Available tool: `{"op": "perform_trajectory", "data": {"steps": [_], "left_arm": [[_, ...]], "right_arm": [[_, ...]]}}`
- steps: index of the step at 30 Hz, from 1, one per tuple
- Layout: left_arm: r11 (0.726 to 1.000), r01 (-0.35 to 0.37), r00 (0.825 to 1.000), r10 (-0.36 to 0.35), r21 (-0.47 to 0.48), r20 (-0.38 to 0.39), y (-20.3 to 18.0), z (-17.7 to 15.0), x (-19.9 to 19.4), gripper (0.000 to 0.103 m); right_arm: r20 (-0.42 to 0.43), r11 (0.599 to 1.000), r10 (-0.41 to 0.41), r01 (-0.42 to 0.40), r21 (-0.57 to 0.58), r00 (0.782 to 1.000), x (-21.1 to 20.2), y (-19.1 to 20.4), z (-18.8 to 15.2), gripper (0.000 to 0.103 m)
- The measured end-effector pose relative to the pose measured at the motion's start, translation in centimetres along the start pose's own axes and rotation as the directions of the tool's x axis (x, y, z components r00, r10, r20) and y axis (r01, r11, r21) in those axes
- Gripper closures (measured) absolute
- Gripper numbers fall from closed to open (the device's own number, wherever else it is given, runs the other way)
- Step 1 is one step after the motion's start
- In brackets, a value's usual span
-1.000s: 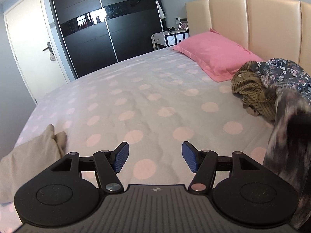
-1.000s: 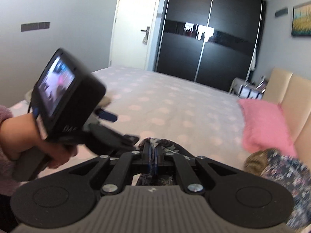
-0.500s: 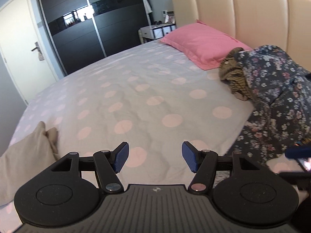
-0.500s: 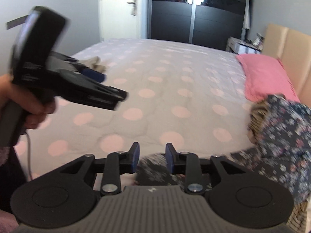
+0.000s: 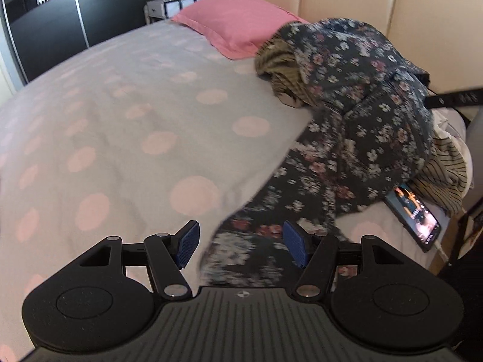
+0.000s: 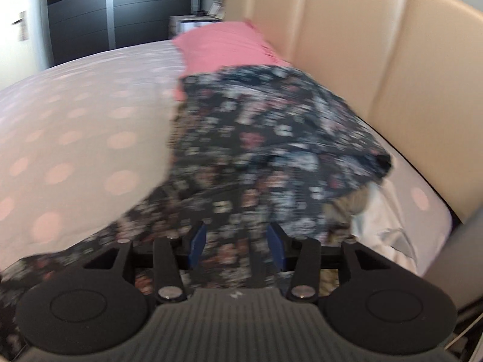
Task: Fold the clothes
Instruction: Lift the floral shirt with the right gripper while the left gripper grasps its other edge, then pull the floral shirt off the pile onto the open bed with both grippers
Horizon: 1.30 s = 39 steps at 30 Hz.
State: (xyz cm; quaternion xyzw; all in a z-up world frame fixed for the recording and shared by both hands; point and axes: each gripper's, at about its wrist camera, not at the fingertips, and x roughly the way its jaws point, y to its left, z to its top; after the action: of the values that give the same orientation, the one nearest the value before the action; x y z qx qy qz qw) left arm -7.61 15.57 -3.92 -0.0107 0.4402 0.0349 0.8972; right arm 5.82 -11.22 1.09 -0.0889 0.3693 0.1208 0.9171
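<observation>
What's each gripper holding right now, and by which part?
Neither holds anything. The left gripper is open above the floral garment. The right gripper is open too, with blurred floral fabric lying between its fingers, not pinched.

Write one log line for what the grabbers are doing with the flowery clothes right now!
left gripper: open, over floral garment edge | right gripper: open, fabric between fingers | garment: unfolded, on polka-dot bed
</observation>
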Motion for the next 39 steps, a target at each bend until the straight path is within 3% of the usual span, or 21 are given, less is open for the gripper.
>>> {"op": "perform_trajectory", "data": {"steps": [4, 8, 13, 15, 17, 19, 21, 23, 25, 30, 33, 37, 39], "left_arm": [[0.998, 0.050, 0.998, -0.049, 0.039, -0.027, -2.7, -0.3, 1.7, 0.043], [0.990, 0.086, 0.994, -0.077, 0.108, -0.081, -5.4, -1.2, 4.0, 0.043], [0.977, 0.066, 0.990, -0.039, 0.200, -0.137, -7.5, -2.4, 6.7, 0.043], [0.976, 0.041, 0.989, -0.010, 0.214, -0.146, -7.8, -2.6, 7.5, 0.043], [0.985, 0.004, 0.990, 0.020, 0.170, -0.138, -6.9, -2.3, 7.5, 0.050], [0.992, -0.033, 0.990, 0.049, 0.124, -0.131, -6.0, -2.1, 7.5, 0.068], [0.995, -0.070, 0.989, 0.079, 0.077, -0.126, -5.2, -1.8, 7.6, 0.083], [0.994, -0.107, 0.986, 0.110, 0.031, -0.123, -4.3, -1.5, 7.6, 0.091], [0.992, -0.128, 0.985, 0.126, -0.006, -0.118, -3.4, -1.2, 7.4, 0.099], [0.980, -0.194, 0.980, 0.192, -0.036, -0.051, -1.0, 0.0, 5.3, 0.102], [0.963, -0.256, 0.966, 0.259, -0.084, 0.017, 1.4, 1.7, 3.1, 0.102], [0.945, -0.292, 0.949, 0.306, -0.149, 0.080, 5.0, 3.3, -0.2, 0.102], [0.925, -0.339, 0.927, 0.360, -0.169, 0.108, 6.6, 3.6, -2.1, 0.102]], "right_arm": [[-0.038, 0.994, -0.054, 0.057, 0.089, 0.998, 3.1, -3.1, 0.7, 0.053], [-0.089, 0.985, -0.037, 0.052, 0.162, 0.995, 6.2, -4.8, 0.2, 0.049], [-0.056, 0.985, -0.009, 0.018, 0.169, 0.998, 7.4, -5.7, 0.0, 0.034], [-0.053, 0.985, -0.008, 0.017, 0.173, 0.999, 7.9, -5.9, 0.1, 0.033], [-0.061, 0.982, -0.012, 0.023, 0.186, 0.998, 8.4, -6.1, 0.1, 0.033], [-0.054, 0.984, -0.006, 0.016, 0.176, 0.999, 8.3, -6.0, 0.1, 0.033], [-0.048, 0.986, 0.000, 0.008, 0.165, 0.999, 8.2, -5.8, 0.1, 0.039], [-0.041, 0.988, 0.006, 0.000, 0.154, 0.999, 8.0, -5.7, 0.1, 0.079], [-0.021, 0.992, 0.010, -0.007, 0.130, 1.000, 7.4, -5.1, 0.2, 0.086], [0.049, 0.993, 0.028, -0.033, 0.112, 0.998, 4.4, -3.7, 0.7, 0.087], [0.097, 0.993, 0.074, -0.082, 0.084, 0.993, 1.8, -2.3, 1.3, 0.087], [0.206, 0.988, 0.153, -0.150, -0.033, 0.967, -2.6, 1.3, 2.7, 0.087], [0.263, 0.977, 0.206, -0.182, -0.111, 0.943, -5.2, 3.3, 3.5, 0.087]]}}
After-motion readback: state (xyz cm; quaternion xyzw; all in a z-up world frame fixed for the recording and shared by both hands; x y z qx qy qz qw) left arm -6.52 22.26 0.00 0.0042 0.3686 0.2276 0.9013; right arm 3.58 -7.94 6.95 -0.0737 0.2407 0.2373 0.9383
